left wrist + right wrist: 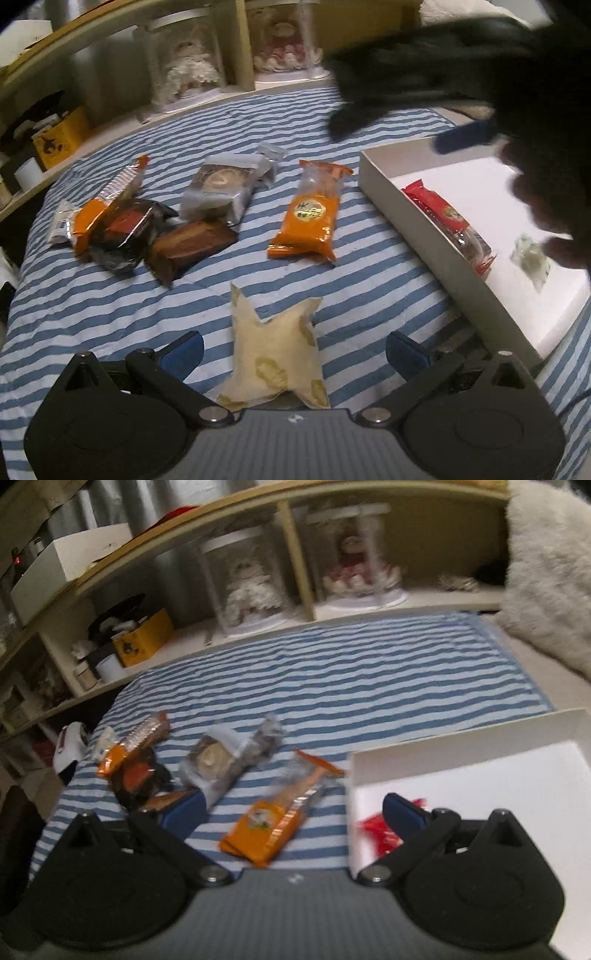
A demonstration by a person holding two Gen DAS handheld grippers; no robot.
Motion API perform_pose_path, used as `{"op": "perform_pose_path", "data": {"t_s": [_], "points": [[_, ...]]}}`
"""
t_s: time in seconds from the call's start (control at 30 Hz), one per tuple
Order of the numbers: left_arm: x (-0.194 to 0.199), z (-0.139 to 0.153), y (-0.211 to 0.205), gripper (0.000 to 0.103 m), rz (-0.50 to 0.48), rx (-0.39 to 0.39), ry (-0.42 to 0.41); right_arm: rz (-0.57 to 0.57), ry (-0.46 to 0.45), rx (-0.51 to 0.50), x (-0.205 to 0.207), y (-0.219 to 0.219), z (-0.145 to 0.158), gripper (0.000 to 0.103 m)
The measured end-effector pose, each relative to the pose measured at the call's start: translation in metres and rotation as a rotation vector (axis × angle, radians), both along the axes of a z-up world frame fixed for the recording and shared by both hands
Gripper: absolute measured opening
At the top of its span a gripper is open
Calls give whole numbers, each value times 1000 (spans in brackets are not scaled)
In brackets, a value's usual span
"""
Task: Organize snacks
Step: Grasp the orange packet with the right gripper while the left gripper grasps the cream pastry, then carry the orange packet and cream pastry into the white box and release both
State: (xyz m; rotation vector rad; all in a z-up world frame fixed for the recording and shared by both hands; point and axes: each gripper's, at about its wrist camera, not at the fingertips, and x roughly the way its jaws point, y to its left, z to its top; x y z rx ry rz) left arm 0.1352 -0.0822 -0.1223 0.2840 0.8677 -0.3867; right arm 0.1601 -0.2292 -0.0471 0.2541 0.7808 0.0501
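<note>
Several wrapped snacks lie on a blue-and-white striped cloth (369,280). My left gripper (293,350) is open, and a beige packet (273,369) lies between its blue fingers. Farther off are an orange packet (310,218), a grey packet (225,184), a brown packet (188,247) and a dark packet (118,232). A white box (424,206) at the right holds a red packet (447,218) and a small pale packet (532,258). My right gripper (293,812) is open and empty, over the orange packet (266,827) beside the box (461,746). It shows blurred in the left wrist view, with one blue finger (465,136).
A low shelf (258,627) runs behind the cloth, with two clear jars holding dolls (247,587) and a yellow box (144,635). A fluffy white cushion (550,572) sits at the back right. A hand (554,192) hovers over the white box.
</note>
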Motion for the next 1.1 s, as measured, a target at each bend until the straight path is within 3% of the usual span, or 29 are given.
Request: {"op": "perform_pose_path", "data": {"t_s": [0.07,0.17,0.23,0.33,0.6,0.83,1.1], "points": [[1,0,2,103,-11,-23,1,20,40,69,15,5,-4,102],[3,-1,5,98,-14,-29,-1,-40,121,168,36,7,-11,98],[4,-2,7,88,-12,-20,6,-73,166,202,47,12,-17,85],[9,-7,11,79,6,-18,32,-134,245,179,60,24,-30,75],[17,-19,19,60,23,-29,94,-214,333,55,86,42,-57,63],[18,-16,30,51,47,-87,145,13,302,-32,82,45,-62,54],[16,-6,50,49,135,-128,177,260,291,-66,38,45,-57,52]]}}
